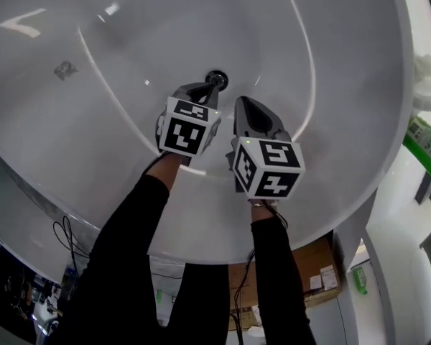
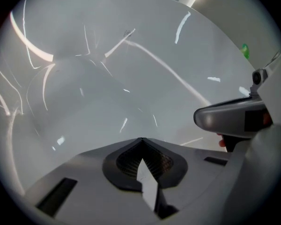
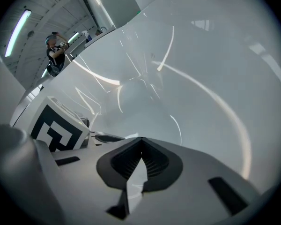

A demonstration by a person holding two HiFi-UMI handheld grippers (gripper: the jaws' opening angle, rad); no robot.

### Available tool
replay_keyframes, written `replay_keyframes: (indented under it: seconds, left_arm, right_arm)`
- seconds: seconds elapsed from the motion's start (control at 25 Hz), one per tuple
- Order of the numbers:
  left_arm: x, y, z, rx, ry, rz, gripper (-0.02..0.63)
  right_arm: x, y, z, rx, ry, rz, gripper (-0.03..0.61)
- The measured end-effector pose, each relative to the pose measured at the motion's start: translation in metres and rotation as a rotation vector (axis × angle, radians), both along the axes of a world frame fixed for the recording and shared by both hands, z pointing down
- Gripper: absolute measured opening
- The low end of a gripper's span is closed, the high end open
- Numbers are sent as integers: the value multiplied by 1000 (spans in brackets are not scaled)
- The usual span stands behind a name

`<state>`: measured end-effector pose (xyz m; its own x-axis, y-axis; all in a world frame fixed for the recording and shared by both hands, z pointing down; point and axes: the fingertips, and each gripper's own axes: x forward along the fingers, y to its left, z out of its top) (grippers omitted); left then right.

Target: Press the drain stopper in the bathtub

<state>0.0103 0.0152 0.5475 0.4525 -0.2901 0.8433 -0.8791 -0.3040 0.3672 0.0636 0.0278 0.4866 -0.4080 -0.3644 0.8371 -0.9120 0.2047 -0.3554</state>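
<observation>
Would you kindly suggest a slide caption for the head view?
Inside the white bathtub, the shut left gripper points its tip at the drain stopper; the right gripper hovers alongside.

The small mark [image 1: 65,69] on the bathtub [image 1: 345,85] is illegible.

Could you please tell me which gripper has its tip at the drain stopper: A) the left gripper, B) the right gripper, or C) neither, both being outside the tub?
A: in the head view the left gripper has its tip at the drain stopper, while the right gripper sits beside it, short of the stopper.
</observation>
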Motion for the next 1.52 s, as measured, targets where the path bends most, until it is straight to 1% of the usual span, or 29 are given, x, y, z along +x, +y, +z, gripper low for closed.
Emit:
replay_keyframes:
  seconds: [0.2,0.32,0.64,1.0,1.32,1.52]
  left_arm:
    - [3,-2,20,-20,-6,-6,8]
    - [-2,-3,32,-24,-15,-17,8]
    - [-11,1,62,-40,-39,-25,8]
    - [-11,7,88,-55,-35,-30,8]
    - [0,11,102,-64,-35,-21,8]
    - [2,11,113,-79,-32,-35,8]
  right_arm:
    - [-2,5,25,-43,8,-25,2]
    - [-9,12,40,-68,14,-59,2]
    - [-13,20,75,-132,8,-86,2]
    - [-16,24,103,-180,-3,-75,2]
    - [-13,30,114,-206,-13,-70,2]
    - [-15,30,122,-221,-18,-68,2]
